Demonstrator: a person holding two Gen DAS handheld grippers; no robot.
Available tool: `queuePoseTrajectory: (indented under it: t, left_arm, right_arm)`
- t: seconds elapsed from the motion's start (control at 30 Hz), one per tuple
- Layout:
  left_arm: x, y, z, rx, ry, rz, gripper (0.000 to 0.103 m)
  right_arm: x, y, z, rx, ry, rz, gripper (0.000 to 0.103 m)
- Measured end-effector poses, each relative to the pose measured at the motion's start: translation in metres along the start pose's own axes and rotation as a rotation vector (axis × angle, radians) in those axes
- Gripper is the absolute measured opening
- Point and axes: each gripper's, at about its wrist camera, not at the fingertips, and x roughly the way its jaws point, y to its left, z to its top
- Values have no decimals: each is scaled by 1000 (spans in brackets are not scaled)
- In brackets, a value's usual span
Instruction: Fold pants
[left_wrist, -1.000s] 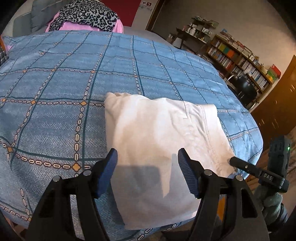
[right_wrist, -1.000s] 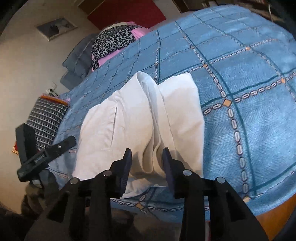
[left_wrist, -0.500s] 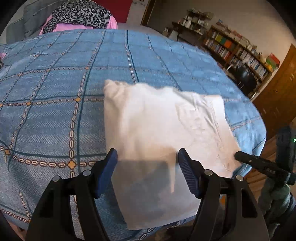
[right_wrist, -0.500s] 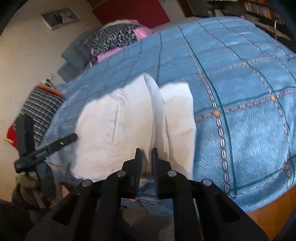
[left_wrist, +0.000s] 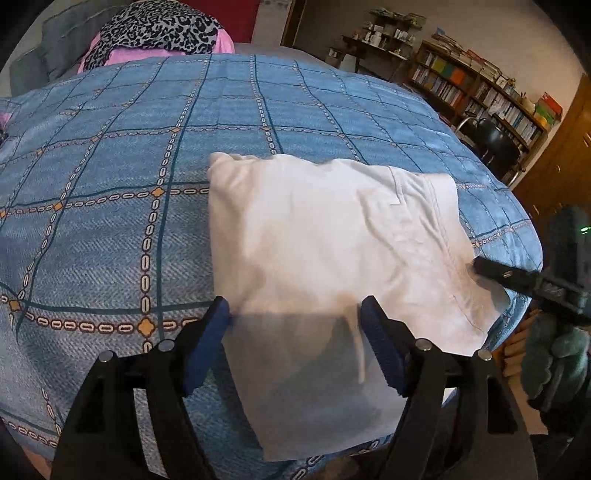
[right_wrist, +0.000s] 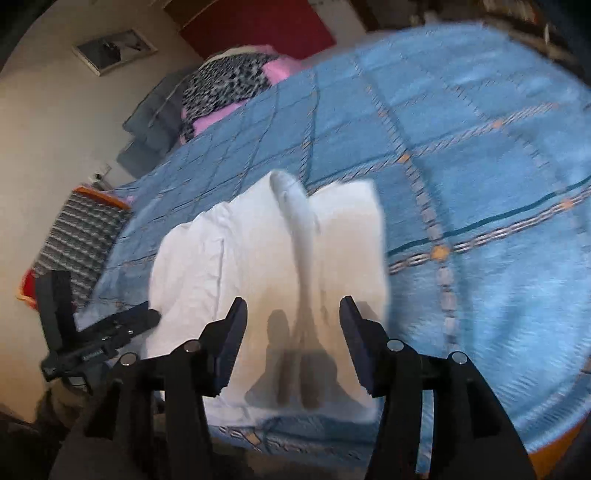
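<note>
Between the blue pads of the left tongs (left_wrist: 295, 334), low in the left view, lay the near edge of the pants (left_wrist: 332, 236), unpinched; those jaws had just spread wider. The right tongs (right_wrist: 291, 332) had just let go and stood half open over a raised ridge in the cloth, low centre of the right view. Folded white, the pants rested on the blue bed (left_wrist: 110, 184) near its lower edge. I judged that ridge needed flattening, without dragging the stack toward the edge.
</note>
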Motion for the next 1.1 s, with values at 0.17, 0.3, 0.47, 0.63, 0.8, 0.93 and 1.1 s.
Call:
queuePoseTrajectory:
  t: [0.17, 0.3, 0.47, 0.63, 0.8, 0.93, 1.1]
  left_arm:
    - [4, 3, 0, -9, 6, 3, 78]
    - [7, 4, 1, -16, 10, -1, 78]
    - [8, 4, 3, -13, 10, 2, 78]
    - [10, 5, 5, -24, 15, 4, 78]
    - [2, 5, 13, -29, -4, 9, 78]
    - [-7, -4, 21, -10, -41, -17, 78]
    - [14, -23, 15, 79, 10, -7, 78]
  right_arm:
    - [18, -6, -3, 27, 31, 19, 46]
    - [18, -6, -2, 36, 42, 93, 36]
    - [23, -18, 1, 72, 23, 77, 37]
    - [32, -15, -4, 71, 28, 99, 24]
    - [1, 2, 12, 37, -48, 158, 9]
    - [-48, 14, 25, -21, -153, 97, 9]
    - [-48, -20, 18, 8, -117, 6, 9]
